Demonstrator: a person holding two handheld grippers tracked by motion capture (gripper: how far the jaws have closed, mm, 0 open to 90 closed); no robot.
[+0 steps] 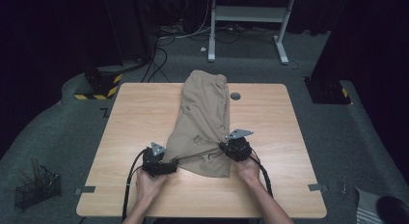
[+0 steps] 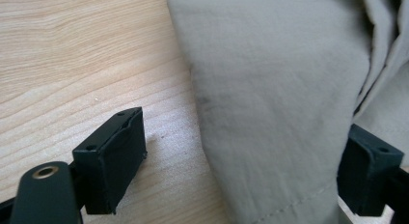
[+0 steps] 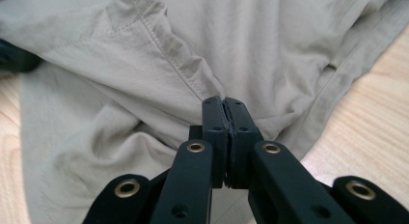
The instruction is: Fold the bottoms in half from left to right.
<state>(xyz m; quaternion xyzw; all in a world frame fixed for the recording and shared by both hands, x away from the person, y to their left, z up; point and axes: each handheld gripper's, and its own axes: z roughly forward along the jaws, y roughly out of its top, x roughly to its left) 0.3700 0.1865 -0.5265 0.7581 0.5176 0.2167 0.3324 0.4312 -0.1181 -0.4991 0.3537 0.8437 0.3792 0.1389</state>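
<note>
Khaki trousers [image 1: 205, 122] lay lengthwise on our wooden bench [image 1: 140, 118], both grippers at their near end. Our left gripper [image 2: 238, 161] had its jaws apart, cloth between them. Our right gripper [image 3: 224, 105] had its jaws pressed together, pinching a fold of the trousers [image 3: 144, 64].

A light wooden table [image 1: 135, 118] stands on grey carpet [image 1: 58, 132] in a dark room. Beyond it a white metal frame [image 1: 248, 14] stands among loose cables [image 1: 159, 55]. A black wire basket [image 1: 37, 188] sits on the floor at left.
</note>
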